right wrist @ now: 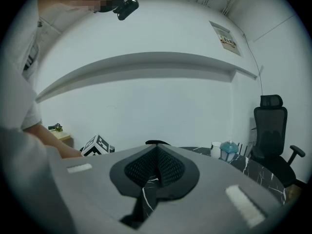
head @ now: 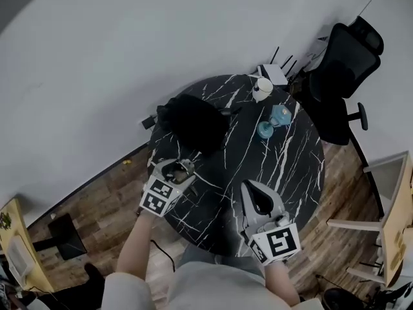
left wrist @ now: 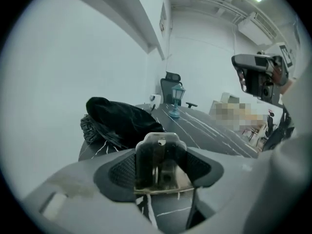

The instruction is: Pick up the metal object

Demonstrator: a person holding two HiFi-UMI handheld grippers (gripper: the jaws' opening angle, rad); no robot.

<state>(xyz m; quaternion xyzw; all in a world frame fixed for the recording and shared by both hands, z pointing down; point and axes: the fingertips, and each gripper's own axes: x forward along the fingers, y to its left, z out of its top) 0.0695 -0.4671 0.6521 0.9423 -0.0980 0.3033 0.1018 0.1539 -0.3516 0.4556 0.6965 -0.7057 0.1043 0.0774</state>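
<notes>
The left hand-held gripper (head: pixel 179 170) has its jaws wide and closed on the metal object (left wrist: pixel 158 164), pads pressing its sides, at the tabletop's (head: pixel 290 163) near-left edge, just in front of a black cloth (head: pixel 192 121). The right hand-held gripper (head: pixel 255 196) is empty with its jaws together, over the tabletop's near edge.
</notes>
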